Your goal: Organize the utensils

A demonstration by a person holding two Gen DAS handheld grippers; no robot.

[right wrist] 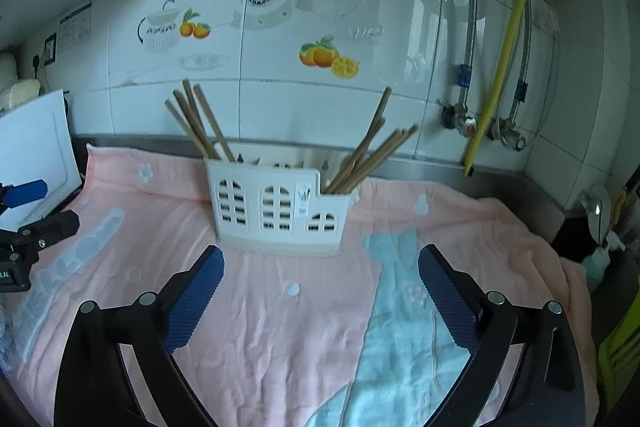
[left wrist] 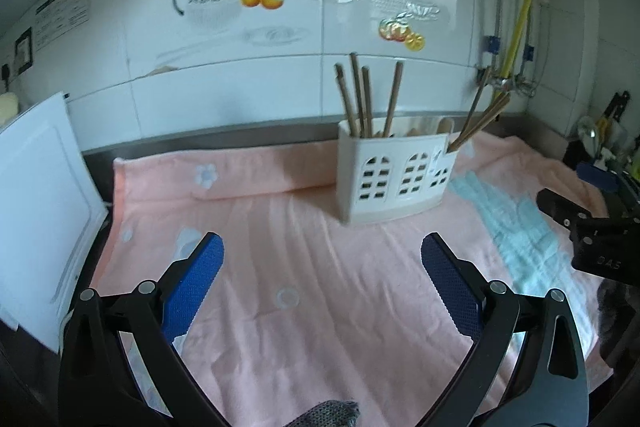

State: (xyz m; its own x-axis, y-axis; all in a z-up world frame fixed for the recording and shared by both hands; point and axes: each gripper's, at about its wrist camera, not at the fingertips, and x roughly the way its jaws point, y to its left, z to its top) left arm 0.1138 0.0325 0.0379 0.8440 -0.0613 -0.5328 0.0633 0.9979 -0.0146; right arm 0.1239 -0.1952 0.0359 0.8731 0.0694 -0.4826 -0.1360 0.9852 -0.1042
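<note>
In the left wrist view the left gripper hovers with its fingers released and nothing between them, low over the pink towel that covers the desk. The white utensil holder stands at about 1 o'clock from it, one bunch of chopsticks upright in its left compartment and another leaning out toward 2 o'clock from the right one. No loose utensil shows on the towel, so the sorting looks near done; any further reach should come from above and pinch one stick near its top, since a sideways push could tip the light holder. A white cutting board leans at 9 o'clock, and the other tool intrudes at 3 o'clock. In the right wrist view the right gripper, fingers likewise spread and empty, sits just before the holder at 12 o'clock. A yellow hose and valves hang at 2 o'clock, well apart.
</note>
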